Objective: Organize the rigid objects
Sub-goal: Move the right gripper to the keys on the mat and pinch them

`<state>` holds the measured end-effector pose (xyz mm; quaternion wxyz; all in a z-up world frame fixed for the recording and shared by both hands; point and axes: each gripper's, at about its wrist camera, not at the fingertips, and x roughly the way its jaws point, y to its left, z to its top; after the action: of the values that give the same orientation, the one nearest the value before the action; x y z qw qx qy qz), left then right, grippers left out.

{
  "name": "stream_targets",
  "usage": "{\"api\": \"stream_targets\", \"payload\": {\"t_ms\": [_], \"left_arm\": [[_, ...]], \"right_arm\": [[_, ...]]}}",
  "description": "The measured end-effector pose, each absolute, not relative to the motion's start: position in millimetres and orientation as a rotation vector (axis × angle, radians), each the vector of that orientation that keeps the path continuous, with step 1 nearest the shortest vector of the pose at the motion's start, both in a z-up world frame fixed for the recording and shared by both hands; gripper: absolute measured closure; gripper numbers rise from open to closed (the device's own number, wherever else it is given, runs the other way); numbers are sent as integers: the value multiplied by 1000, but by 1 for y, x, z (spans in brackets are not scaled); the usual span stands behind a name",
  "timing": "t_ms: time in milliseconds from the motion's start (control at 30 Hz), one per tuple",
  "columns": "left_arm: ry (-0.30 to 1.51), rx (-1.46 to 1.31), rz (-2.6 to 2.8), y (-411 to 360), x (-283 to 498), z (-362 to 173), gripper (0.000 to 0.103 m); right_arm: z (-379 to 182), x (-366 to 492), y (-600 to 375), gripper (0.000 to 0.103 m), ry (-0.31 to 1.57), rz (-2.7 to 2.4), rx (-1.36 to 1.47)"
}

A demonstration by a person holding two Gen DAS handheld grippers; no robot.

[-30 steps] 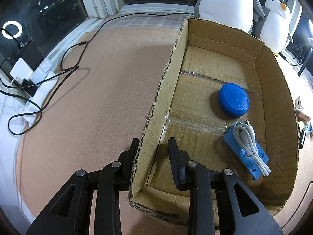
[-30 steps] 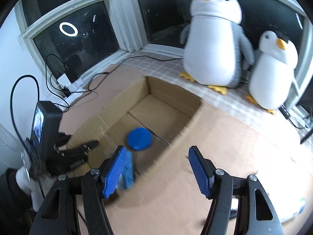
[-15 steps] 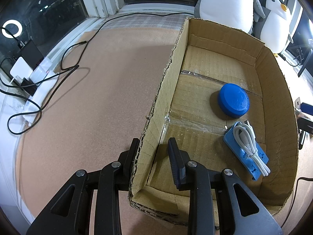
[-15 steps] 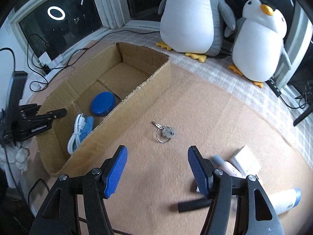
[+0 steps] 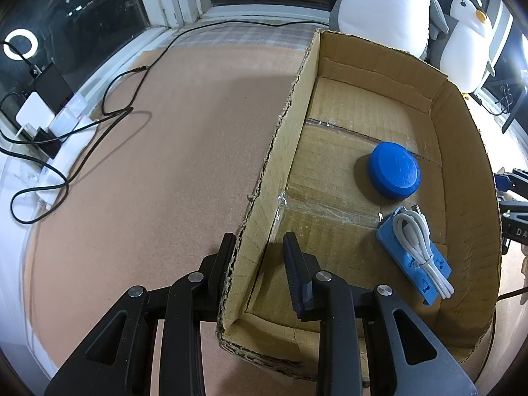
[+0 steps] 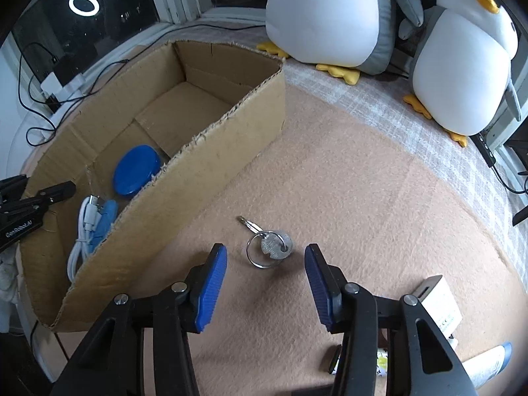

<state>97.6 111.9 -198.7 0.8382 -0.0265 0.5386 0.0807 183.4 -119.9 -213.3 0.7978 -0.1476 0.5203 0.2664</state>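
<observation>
The left claw (image 5: 259, 250) is clamped on the near end of the left wall of a cardboard box (image 5: 468, 171), one finger outside the wall and one inside. Inside the box, a blue round lid (image 5: 394, 173) lies at the left view's 2 o'clock, and just nearer the camera a blue flat holder (image 5: 407, 260) carries a coiled white cable (image 5: 419, 241).

In the right wrist view, the right claw (image 6: 265, 264) hangs over the tan felt surface (image 6: 363, 198) with its blue-padded jaws at a middling gap; they have just been narrowing and grip nothing. A key on a ring (image 6: 269, 247) lies on the felt just ahead of the fingertips, toward 12 o'clock, between the lines of the two pads and untouched. The box sits at 10 o'clock from the key.

At that view's 4 to 5 o'clock, partly hidden behind the claw's frame, lie a white box-shaped item (image 6: 437, 300) and a white tube with a blue cap (image 6: 491, 361). Two plush penguins (image 6: 462, 66) sit by the window at 1 o'clock.
</observation>
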Motion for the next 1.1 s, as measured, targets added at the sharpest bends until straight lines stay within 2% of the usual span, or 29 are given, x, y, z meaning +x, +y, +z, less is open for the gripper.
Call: {"api": "stream_targets", "payload": {"t_ms": [133,267,367,733,767,800,1100], "left_arm": [[1139,-56,171,112,98,-199,76],[1139,-55,170,112,98,-199,76],[1139,-57,171,112,98,-199,76],[1139,-57,172,112,98,-199,76],[1138,-57,172,112,98,-199,76],[1139,-58,172,112,98,-199,76],[1138,-56,172,111,99,-199,76]], "right_arm": [[-216,185,-116,61,1118,566,-341],[-215,191,-118,73,1127,563,-331],[-215,192,-119,77,1132,568,-331],[-213,193,-135,79,1148,617,-208],[-214,193,-139,84,1150,611,-195],[-214,193,-141,96,1152,603,-192],[-216,190,-147,100,1150,581,-175]]}}
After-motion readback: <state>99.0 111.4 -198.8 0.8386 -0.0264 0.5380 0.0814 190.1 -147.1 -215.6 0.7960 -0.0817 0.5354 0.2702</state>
